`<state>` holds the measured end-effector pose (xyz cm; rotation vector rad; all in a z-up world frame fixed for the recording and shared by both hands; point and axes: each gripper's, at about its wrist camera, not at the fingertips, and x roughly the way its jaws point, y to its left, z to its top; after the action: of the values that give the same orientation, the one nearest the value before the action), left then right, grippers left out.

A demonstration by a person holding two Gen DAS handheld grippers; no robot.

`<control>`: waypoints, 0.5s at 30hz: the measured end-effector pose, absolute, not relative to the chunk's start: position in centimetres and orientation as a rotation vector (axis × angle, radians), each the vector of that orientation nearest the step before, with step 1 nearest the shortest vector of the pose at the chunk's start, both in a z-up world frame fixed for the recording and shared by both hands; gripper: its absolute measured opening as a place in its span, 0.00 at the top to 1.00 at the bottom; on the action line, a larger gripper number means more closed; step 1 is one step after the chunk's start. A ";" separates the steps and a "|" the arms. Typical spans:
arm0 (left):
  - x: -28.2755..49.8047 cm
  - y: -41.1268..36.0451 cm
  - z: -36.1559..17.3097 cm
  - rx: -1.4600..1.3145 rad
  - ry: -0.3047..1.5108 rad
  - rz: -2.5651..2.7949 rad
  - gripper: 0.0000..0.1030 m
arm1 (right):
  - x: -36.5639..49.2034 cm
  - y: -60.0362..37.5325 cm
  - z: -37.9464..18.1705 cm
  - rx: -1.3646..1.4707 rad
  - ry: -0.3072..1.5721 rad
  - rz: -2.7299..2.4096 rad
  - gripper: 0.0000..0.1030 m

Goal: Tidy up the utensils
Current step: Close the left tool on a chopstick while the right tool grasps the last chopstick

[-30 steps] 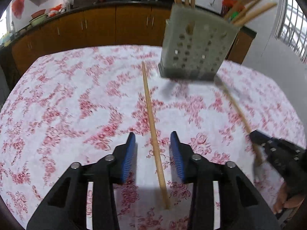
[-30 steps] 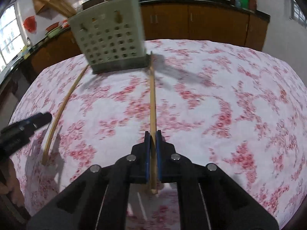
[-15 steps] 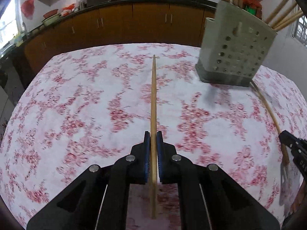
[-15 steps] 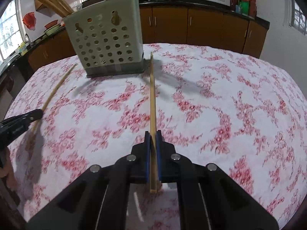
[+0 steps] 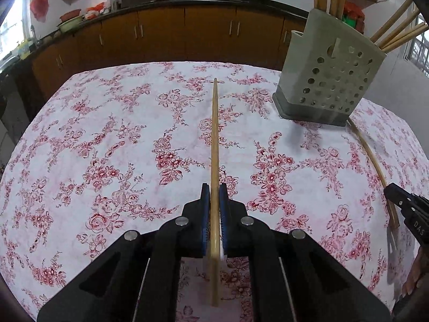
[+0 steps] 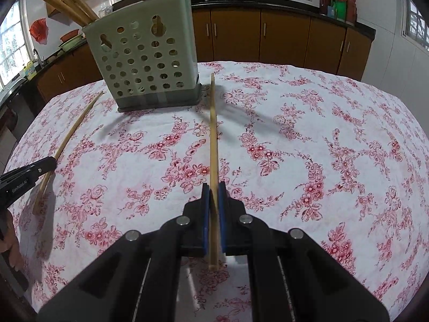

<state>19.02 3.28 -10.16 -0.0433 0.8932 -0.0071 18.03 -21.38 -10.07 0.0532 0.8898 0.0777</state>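
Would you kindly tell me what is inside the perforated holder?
Several wooden chopsticks stick out of the holder. Its wall hides their lower ends and whatever else is inside.

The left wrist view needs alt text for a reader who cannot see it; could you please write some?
The left hand-held gripper is shut on a wooden chopstick that points away over a red-flowered tablecloth. A perforated utensil holder with more chopsticks stands far right; the right hand-held gripper, at the right edge, holds another chopstick.

Left view: tablecloth [image 5: 107, 139] bare 9–12 o'clock, free to pass. Perforated holder [image 5: 329, 80] w/ sticks blocks 1–2 o'clock; right view: blocks 11.
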 end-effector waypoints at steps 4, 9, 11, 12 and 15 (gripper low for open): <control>19.0 3.3 -10.1 -0.050 0.893 -0.009 0.91 | 18.0 -21.4 -10.1 0.056 0.890 0.078 0.92; 19.0 3.2 -10.1 -0.050 0.893 -0.010 0.91 | 18.0 -21.4 -10.1 0.056 0.890 0.078 0.92; 19.0 3.3 -10.1 -0.050 0.893 -0.010 0.91 | 18.0 -21.4 -10.1 0.057 0.890 0.079 0.92; 19.0 3.3 -10.1 -0.051 0.893 -0.010 0.91 | 18.0 -21.4 -10.1 0.057 0.890 0.079 0.92; 19.0 3.2 -10.1 -0.050 0.893 -0.010 0.91 | 18.0 -21.4 -10.1 0.060 0.890 0.080 0.92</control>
<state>19.03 3.25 -10.13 -0.0497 0.8930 -0.0096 18.04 -21.44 -10.07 0.0600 0.8900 0.0802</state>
